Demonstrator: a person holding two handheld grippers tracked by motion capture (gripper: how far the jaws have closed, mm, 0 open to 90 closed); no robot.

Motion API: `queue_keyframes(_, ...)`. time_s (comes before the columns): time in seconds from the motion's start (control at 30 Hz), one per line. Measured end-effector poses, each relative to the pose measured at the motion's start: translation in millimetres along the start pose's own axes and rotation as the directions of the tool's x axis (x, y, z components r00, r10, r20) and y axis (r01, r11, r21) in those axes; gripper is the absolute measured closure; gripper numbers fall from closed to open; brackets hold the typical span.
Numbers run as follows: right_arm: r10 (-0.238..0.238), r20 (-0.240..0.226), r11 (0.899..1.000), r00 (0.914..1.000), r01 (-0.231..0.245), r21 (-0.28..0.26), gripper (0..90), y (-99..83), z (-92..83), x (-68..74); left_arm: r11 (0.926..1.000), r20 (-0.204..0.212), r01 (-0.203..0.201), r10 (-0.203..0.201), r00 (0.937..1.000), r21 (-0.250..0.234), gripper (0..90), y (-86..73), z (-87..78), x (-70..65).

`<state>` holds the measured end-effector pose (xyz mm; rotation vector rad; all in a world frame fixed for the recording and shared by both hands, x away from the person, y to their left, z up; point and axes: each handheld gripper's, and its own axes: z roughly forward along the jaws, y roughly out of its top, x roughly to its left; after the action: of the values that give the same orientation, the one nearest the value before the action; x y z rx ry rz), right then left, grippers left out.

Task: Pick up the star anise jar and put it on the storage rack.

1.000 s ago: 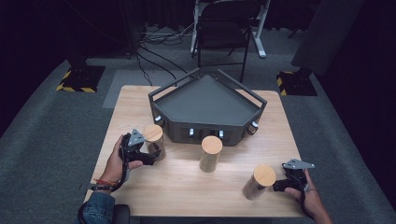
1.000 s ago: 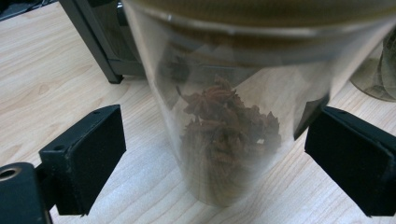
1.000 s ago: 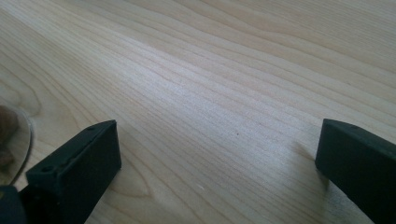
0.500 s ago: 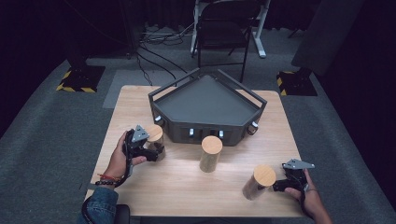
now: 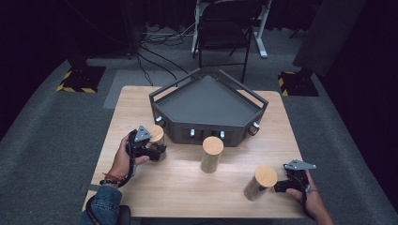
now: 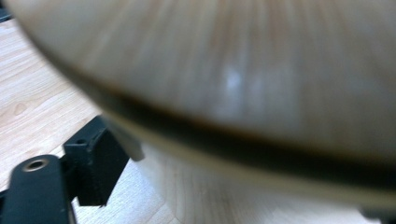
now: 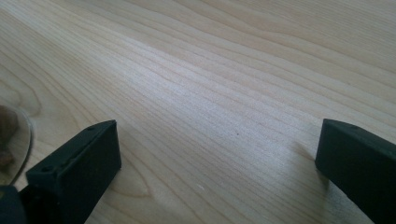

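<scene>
High view: three wooden-lidded jars stand upright on the worktop [image 5: 187, 183], long axes vertical, lids up. The left jar [image 5: 157, 136] stands just in front of the left corner of the dark tray [image 5: 206, 101], between the jaws of the left tongs [image 5: 158, 149]. Those jaws have just been closing around it; the left gripper view, with the jar [image 6: 261, 93] blurred and one jaw beside its wall, does not show whether the pads press yet. The middle jar [image 5: 211, 154] stands just before the tray's front wall. The right jar [image 5: 260, 183] is near the front edge, just beside the right tongs [image 5: 281, 186], whose jaws stand wide apart over bare wood in the right gripper view. The tray's floor is bare.
</scene>
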<state>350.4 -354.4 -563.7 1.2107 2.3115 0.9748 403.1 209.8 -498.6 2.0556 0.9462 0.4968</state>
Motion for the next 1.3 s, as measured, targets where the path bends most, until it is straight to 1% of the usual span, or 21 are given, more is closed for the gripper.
queue_keyframes(0.03, 0.0, 0.0, 1.0, 1.0, 0.0, 0.0, 0.0, 0.0, 0.0, 0.0, 0.9999, 0.002, -0.008, 0.008, 1.0, -0.006, 15.5, -0.1, -0.2, -0.1)
queue_keyframes(0.17, 0.0, 0.0, 1.0, 1.0, 0.0, 0.0, 0.0, 0.0, 0.0, 0.0, 0.9997, 0.017, -0.014, 0.015, 0.9997, -0.021, 21.6, -0.4, 0.0, -0.8)
queue_keyframes(0.23, 0.0, 0.0, 1.0, 1.0, 0.0, 0.0, 0.0, 0.0, 0.0, 0.0, 0.9996, 0.017, -0.015, 0.015, 0.9997, -0.025, 24.1, -0.4, 0.0, -1.6)
queue_keyframes(0.43, 0.0, 0.0, 1.0, 1.0, 0.0, 0.0, 0.0, 0.0, 0.0, 0.0, 0.9994, 0.017, -0.007, 0.007, 0.9998, -0.033, 24.5, -1.1, -0.5, -1.6)
queue_keyframes(0.5, 0.0, 0.0, 1.0, 1.0, 0.0, 0.0, 0.0, 0.0, 0.0, 0.0, 0.9996, 0.013, -0.004, 0.004, 0.9999, -0.029, 24.5, -0.7, -0.7, -2.1)
queue_keyframes(0.63, 0.0, 0.0, 1.0, 1.0, 0.0, 0.0, 0.0, 0.0, 0.0, 0.0, 0.9996, 0.003, -0.007, 0.007, 1.0, -0.028, 24.6, 0.6, -2.0, -2.4)
queue_keyframes(0.73, 0.0, 0.0, 1.0, 1.0, 0.0, 0.0, 0.0, 0.0, 0.0, 0.0, 0.9996, 0.007, -0.01, 0.011, 0.9999, -0.026, 24.6, 2.4, -3.8, -2.4)
queue_keyframes(0.77, 0.0, 0.0, 1.0, 1.0, 0.0, 0.0, 0.0, 0.0, 0.0, 0.0, 0.9996, -0.001, -0.017, 0.017, 0.9999, -0.022, 24.6, 3.3, -4.7, -2.4)
queue_keyframes(0.83, 0.0, 0.0, 1.0, 1.0, 0.0, 0.0, 0.0, 0.0, 0.0, 0.0, 0.9996, -0.002, -0.006, 0.006, 1.0, -0.029, 24.6, 4.1, -6.3, -1.8)
queue_keyframes(0.9, 0.0, 0.0, 1.0, 1.0, 0.0, 0.0, 0.0, 0.0, 0.0, 0.0, 0.9996, -0.009, -0.012, 0.011, 0.9999, -0.026, 24.7, 5.3, -7.9, -1.5)
queue_keyframes(1.0, 0.0, 0.0, 1.0, 1.0, 0.0, 0.0, 0.0, 0.0, 0.0, 0.0, 0.9995, -0.012, -0.008, 0.008, 0.9999, -0.029, 24.7, 7.1, -9.7, -1.8)
queue_keyframes(1.1, 0.0, 0.0, 1.0, 1.0, 0.0, 0.0, 0.0, 0.0, 0.0, 0.0, 0.9994, -0.003, -0.001, 0.001, 1.0, -0.035, 24.7, 12.8, -14.4, -3.3)
queue_keyframes(1.2, 0.0, 0.0, 1.0, 1.0, 0.0, 0.0, 0.0, 0.0, 0.0, 0.0, 0.9991, 0.002, -0.02, 0.021, 0.9998, -0.038, 24.7, 20.3, -18.5, -8.0)
queue_keyframes(1.3, 0.0, 0.0, 1.0, 1.0, 0.0, 0.0, 0.0, 0.0, 0.0, 0.0, 0.9988, 0.0, -0.027, 0.027, 0.9996, -0.042, 24.7, 27.3, -21.2, -10.7)
